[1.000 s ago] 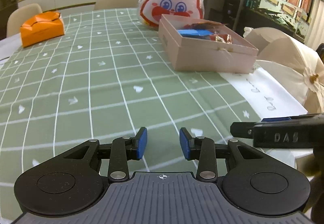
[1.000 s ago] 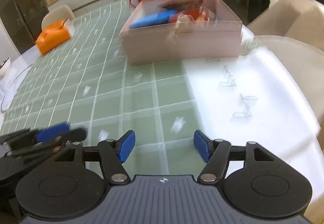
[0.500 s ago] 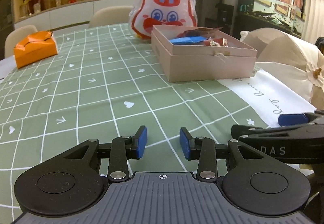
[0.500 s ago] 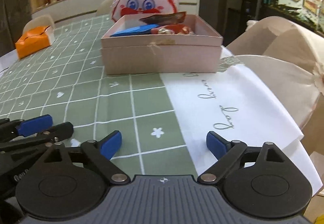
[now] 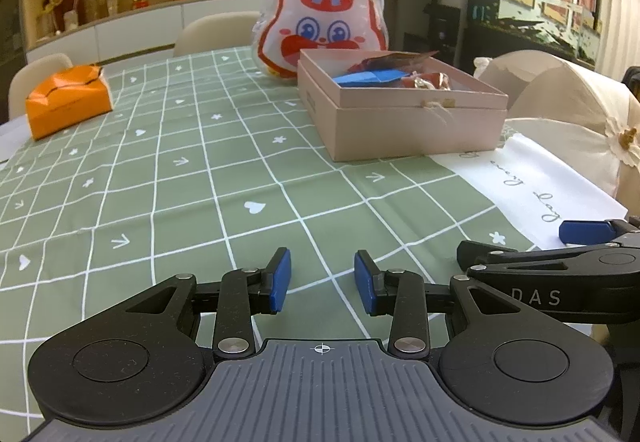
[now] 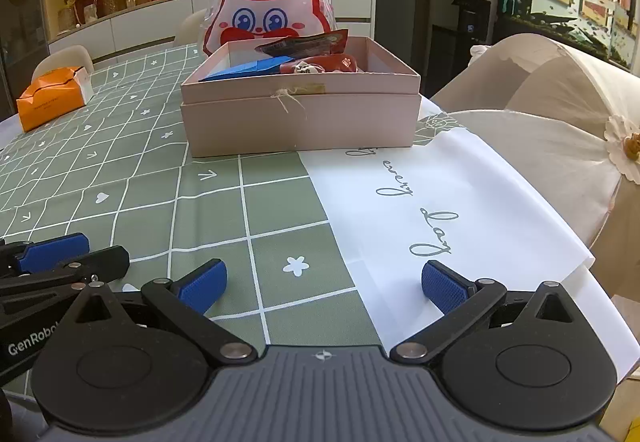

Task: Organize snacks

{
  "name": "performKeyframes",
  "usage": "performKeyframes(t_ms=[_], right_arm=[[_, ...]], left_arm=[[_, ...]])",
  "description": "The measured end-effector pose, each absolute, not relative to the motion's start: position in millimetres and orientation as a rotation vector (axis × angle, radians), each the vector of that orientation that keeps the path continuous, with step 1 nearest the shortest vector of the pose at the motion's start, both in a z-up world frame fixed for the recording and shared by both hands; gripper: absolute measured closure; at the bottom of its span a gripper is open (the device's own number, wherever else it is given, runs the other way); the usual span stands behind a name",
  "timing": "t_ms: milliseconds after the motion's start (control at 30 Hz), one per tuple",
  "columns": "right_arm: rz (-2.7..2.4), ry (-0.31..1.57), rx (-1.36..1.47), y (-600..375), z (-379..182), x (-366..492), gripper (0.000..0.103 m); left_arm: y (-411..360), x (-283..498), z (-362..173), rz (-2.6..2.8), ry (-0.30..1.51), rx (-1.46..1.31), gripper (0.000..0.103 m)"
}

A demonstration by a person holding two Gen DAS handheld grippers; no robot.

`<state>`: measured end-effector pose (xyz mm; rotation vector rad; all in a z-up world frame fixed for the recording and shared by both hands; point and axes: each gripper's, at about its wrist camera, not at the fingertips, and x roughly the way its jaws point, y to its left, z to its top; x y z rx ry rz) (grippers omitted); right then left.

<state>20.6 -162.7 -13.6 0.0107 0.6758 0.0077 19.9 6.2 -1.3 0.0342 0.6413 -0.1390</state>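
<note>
The right gripper hovers low over the table edge nearest the camera, well short of the pink box; its jaws have just been opening and now stand spread wide with nothing between them, only tablecloth below. The left gripper sits just beside it, also on the near side of the pink box, its blue pads a narrow gap apart and empty.

The green checked tablecloth runs under the pink box and out past it toward the far chairs. A white cloth with grey script lies just in front of the pink box and to its right, its edge reaching the box's front right corner. A cream chair back with a flower ornament stands right of the pink box, off the table.

Right behind the pink box, seeming to touch its far wall, stands a puffy bag printed with a red and white rabbit face. An orange packet lies well to the left of the pink box.

Inside the open pink box lie the snacks: a blue wrapper, a dark foil packet leaning above the rim, and a red one.
</note>
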Motion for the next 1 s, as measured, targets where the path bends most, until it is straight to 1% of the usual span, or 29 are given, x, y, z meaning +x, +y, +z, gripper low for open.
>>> performKeyframes(t_ms=[1000], right_arm=[[0.007,0.676,0.012,-162.8,-13.4,20.3,0.0]], left_arm=[[8.9,19.7,-1.1,-0.147,0.642,0.008,0.064]])
